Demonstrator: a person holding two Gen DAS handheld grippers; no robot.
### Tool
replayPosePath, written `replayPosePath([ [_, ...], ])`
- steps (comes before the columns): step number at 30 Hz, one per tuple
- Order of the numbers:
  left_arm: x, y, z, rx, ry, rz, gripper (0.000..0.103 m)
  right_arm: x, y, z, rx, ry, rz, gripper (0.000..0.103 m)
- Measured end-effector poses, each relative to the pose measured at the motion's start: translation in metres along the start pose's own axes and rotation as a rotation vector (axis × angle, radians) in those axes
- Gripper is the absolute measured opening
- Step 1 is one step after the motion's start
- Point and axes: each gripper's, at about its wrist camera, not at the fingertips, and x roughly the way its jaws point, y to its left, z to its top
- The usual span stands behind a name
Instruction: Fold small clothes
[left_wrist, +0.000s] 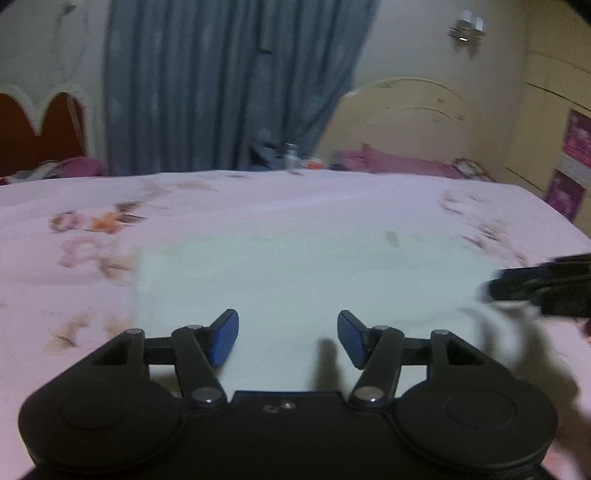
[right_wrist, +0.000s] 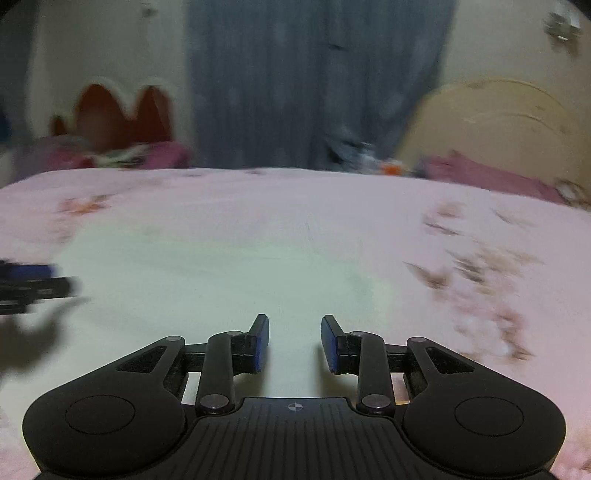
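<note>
A small white cloth (left_wrist: 295, 280) lies flat on the pink floral bedsheet (left_wrist: 258, 199). My left gripper (left_wrist: 287, 336) is open and empty, its blue pads just above the cloth's near edge. The right gripper shows blurred at the right edge of the left wrist view (left_wrist: 543, 284), by the cloth's right corner. In the right wrist view the cloth (right_wrist: 221, 280) spreads ahead and to the left. My right gripper (right_wrist: 294, 341) is open and empty over the cloth's near part. The left gripper appears blurred at the left edge (right_wrist: 33, 288).
The bedsheet (right_wrist: 369, 214) stretches to the far edge. Behind stand a grey-blue curtain (left_wrist: 229, 85), a red headboard (left_wrist: 40, 129) on the left, a cream headboard (left_wrist: 410, 118) on the right, and pink pillows (left_wrist: 391, 162). Small items (left_wrist: 291, 155) sit at the far bed edge.
</note>
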Motion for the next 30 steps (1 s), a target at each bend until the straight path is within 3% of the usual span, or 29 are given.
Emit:
replayPosePath([
  [4,0.004,-0.026,-0.012,0.054,0.033,-0.03,0.058,0.007,0.035,-0.008,-0.022,0.025,0.092,0.031],
  [9,0.013,-0.028,-0.02,0.055,0.058,-0.002,0.059,0.023,0.048,-0.022,-0.042,0.074,0.063,0.031],
  [14,-0.004,-0.035,-0.022,0.065,0.05,-0.009,0.06,0.006,0.052,-0.023,-0.046,0.074,0.085,0.031],
  [17,-0.002,-0.04,-0.03,0.097,0.083,0.012,0.059,0.011,0.049,-0.033,-0.034,0.119,0.066,0.031],
  [25,-0.025,-0.01,-0.049,0.031,0.084,0.075,0.059,-0.012,-0.001,-0.051,0.061,0.134,-0.057,0.031],
  [28,-0.038,-0.022,-0.047,0.02,0.052,0.07,0.058,-0.026,0.005,-0.047,0.08,0.108,-0.039,0.031],
  [30,-0.045,-0.033,-0.05,0.014,0.036,0.038,0.058,-0.035,0.03,-0.045,0.039,0.072,0.05,0.031],
])
